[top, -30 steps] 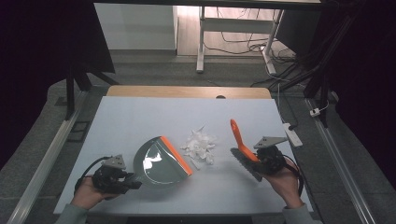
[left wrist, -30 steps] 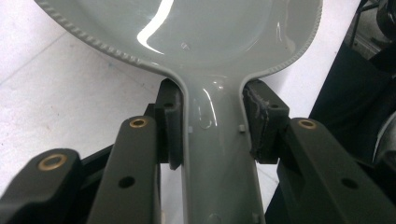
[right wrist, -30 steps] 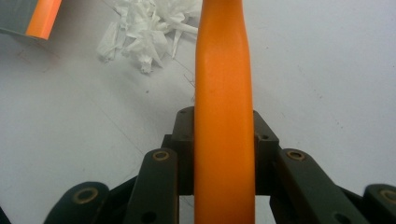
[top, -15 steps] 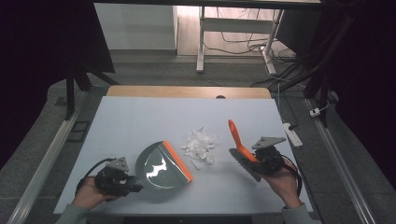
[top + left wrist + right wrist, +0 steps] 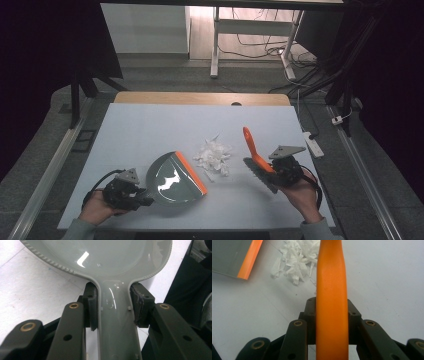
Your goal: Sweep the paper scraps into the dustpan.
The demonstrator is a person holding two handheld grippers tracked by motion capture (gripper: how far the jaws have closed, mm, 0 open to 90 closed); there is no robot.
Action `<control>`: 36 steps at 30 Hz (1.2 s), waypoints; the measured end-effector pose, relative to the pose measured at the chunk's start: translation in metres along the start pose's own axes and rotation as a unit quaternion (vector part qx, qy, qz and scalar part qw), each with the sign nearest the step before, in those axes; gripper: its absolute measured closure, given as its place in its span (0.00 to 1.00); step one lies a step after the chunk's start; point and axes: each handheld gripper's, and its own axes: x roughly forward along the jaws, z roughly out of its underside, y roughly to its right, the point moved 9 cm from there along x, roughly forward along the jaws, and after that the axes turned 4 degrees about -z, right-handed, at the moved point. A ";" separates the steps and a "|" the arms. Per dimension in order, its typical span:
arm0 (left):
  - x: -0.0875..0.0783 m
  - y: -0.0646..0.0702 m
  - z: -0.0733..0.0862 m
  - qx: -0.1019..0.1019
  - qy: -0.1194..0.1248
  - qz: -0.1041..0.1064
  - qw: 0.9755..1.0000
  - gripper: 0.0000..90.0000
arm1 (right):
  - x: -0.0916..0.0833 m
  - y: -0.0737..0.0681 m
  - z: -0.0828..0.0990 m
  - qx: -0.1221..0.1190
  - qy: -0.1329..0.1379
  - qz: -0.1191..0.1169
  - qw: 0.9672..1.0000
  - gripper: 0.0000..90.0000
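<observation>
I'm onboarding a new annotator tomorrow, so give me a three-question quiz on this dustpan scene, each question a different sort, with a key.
1. True or false: the left gripper is shut on the dustpan by its handle.
2. Multiple choice: the paper scraps lie (A) inside the dustpan, (B) on the table between the dustpan's orange lip and the brush, (C) on the floor.
3. Fill in: the right gripper grips the brush by its ____ handle.

Key: 1 true; 2 B; 3 orange.
</observation>
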 end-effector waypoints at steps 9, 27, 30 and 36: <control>0.006 -0.001 -0.003 -0.003 -0.002 0.004 1.000 0.68 | 0.013 0.004 -0.021 0.008 0.003 0.001 1.000 0.78; 0.005 -0.001 -0.008 -0.007 0.002 0.010 1.000 0.68 | 0.036 0.011 -0.060 0.011 -0.006 0.020 1.000 0.78; 0.006 -0.001 -0.007 -0.007 -0.001 0.007 1.000 0.68 | 0.043 0.017 -0.066 0.018 -0.007 0.019 1.000 0.78; 0.007 -0.003 -0.007 -0.012 -0.005 0.009 1.000 0.68 | 0.057 0.026 -0.076 0.026 -0.010 0.023 0.999 0.78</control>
